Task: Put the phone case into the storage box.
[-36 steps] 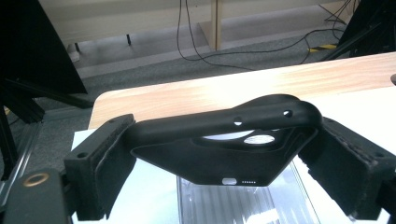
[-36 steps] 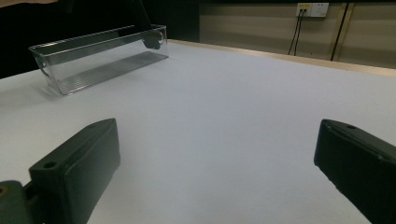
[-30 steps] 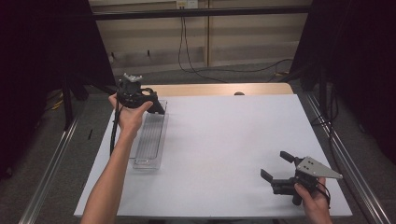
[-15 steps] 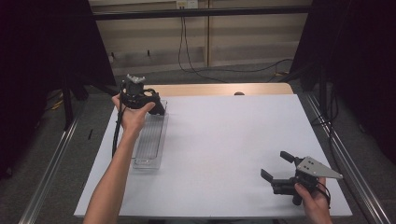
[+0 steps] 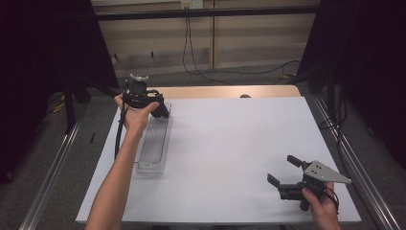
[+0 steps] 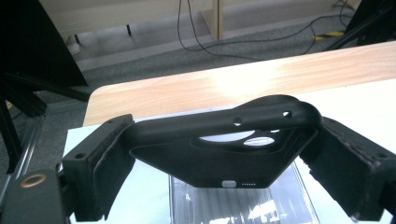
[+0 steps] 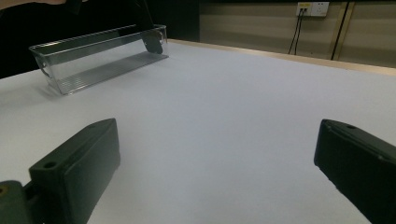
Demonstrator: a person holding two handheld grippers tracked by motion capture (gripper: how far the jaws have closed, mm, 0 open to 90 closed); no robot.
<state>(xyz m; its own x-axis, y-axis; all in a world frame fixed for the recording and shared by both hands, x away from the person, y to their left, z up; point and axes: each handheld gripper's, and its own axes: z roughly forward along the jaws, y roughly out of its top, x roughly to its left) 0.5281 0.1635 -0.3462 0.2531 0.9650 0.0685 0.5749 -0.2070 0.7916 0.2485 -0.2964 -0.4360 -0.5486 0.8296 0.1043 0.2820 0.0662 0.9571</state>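
Table (image 5: pixel 230 143) with its white top takes most of the high view, with a strip of bare wood along the far edge. On its left part lies a long clear plastic tray (image 5: pixel 154 143), with ribbed floor and low walls, and it looks empty. Above the far end of this tray, the left gripper (image 5: pixel 160 109) pinches a black phone case (image 6: pixel 224 144) across its width; both pads press on the case sides, and the case is tilted, its camera opening facing up. My judgement is that the case goes into the tray, so the good way is to turn it until its long side runs along the tray, lower it slowly between the walls, and release only when it rests on the ribs. The tray is narrow, so a crooked case may catch on a wall or push the light tray away. The right gripper (image 5: pixel 287 179) rests at the near right corner, well apart, with jaws spread wide and nothing between them. Nothing else stands on the table to block the way.
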